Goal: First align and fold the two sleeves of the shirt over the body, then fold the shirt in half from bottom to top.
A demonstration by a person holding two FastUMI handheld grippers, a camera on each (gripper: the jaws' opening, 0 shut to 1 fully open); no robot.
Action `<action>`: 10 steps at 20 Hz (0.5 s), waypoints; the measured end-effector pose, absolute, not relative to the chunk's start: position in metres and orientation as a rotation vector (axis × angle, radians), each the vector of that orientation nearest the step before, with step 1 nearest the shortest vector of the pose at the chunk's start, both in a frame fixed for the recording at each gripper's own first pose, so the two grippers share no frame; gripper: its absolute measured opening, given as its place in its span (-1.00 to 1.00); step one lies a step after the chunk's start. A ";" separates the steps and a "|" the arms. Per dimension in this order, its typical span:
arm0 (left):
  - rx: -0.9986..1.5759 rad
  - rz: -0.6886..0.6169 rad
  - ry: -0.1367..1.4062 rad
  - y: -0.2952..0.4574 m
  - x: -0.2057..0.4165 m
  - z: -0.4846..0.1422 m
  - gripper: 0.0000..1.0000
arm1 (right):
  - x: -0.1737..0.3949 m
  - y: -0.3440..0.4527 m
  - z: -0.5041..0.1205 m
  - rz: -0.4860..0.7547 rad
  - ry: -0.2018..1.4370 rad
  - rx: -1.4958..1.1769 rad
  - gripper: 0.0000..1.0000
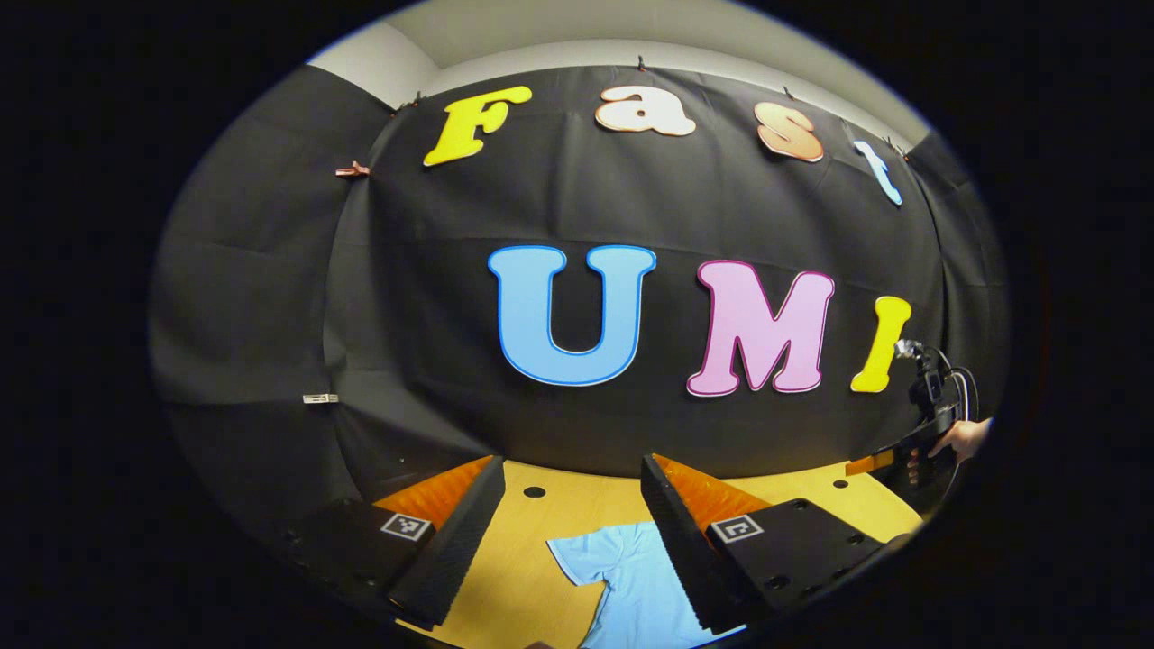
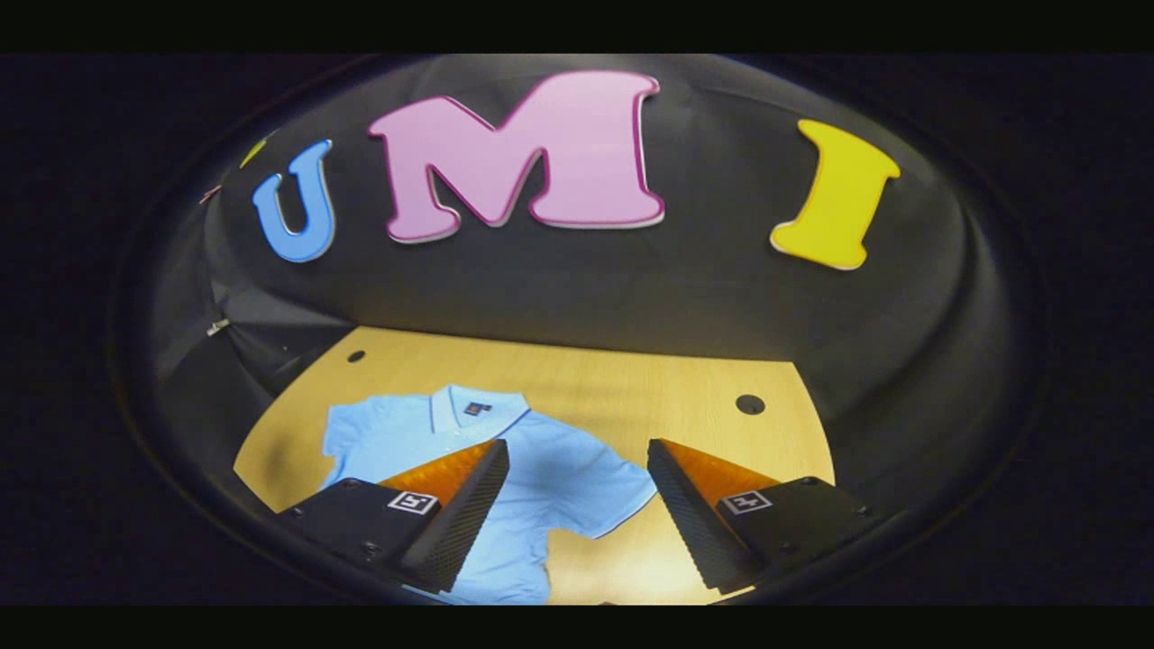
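Both claws are spread wide with nothing between the fingers. The left gripper (image 1: 570,518) hangs above the table (image 1: 514,577) with its fingers framing one short sleeve (image 1: 586,554) of the shirt (image 1: 636,595), and it isn't touching the cloth as far as I can tell. The right gripper (image 2: 577,505) is the same deal, released and up in the air over the shirt (image 2: 532,487), with the other sleeve (image 2: 618,496) sitting in the gap between its fingers. In the left gripper view you can also see a hand (image 1: 960,439) holding the other gripper off at the right edge.

The shirt is a light blue polo lying flat and face up on the yellow wooden table (image 2: 631,388), collar (image 2: 473,410) toward the back wall, sleeves out to the sides, nothing folded yet. So I'd say we're at the very first step, going in for the sleeves.

To do it well I'd come down on each sleeve near its outer hem, pinch only the sleeve layer and not the body under it, then carry both inward together so they land even across the chest. Lift low so the body doesn't drag or bunch.

Writing: there's a small dark tag (image 2: 476,408) inside the collar, too small to read. Each finger base has a little square black and white marker (image 2: 413,502), no words on it
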State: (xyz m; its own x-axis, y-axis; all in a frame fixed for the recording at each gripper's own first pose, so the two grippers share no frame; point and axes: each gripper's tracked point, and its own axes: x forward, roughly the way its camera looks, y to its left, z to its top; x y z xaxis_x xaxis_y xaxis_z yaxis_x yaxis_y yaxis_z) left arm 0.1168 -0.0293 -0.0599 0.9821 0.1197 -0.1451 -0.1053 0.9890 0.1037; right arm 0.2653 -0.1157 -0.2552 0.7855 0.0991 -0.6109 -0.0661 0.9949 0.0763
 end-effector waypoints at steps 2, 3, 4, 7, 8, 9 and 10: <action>0.108 0.095 0.178 -0.047 0.132 -0.069 0.93 | 0.283 -0.126 -0.294 0.086 0.726 0.071 0.92; 0.109 0.088 0.191 -0.054 0.140 -0.075 0.93 | 0.290 -0.133 -0.312 0.082 0.759 0.085 0.92; 0.114 0.084 0.201 -0.060 0.145 -0.079 0.93 | 0.295 -0.138 -0.332 0.075 0.795 0.096 0.94; 0.136 0.083 0.221 -0.071 0.150 -0.092 0.93 | 0.294 -0.145 -0.399 0.048 0.908 0.103 0.99; 0.139 0.080 0.229 -0.071 0.150 -0.095 0.93 | 0.291 -0.148 -0.414 0.035 0.936 0.097 0.99; 0.134 0.066 0.237 -0.072 0.148 -0.099 0.93 | 0.290 -0.149 -0.425 0.021 0.960 0.100 0.99; 0.126 0.048 0.248 -0.073 0.146 -0.104 0.94 | 0.288 -0.149 -0.435 0.004 0.978 0.118 0.99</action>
State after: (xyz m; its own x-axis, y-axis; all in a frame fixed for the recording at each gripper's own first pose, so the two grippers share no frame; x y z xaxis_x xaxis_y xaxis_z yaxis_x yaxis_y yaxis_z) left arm 0.1462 -0.0733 -0.1036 0.9684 0.0631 -0.2415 -0.0321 0.9909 0.1303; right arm 0.2883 -0.1489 -0.4345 0.5595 0.0563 -0.8269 0.0500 0.9936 0.1015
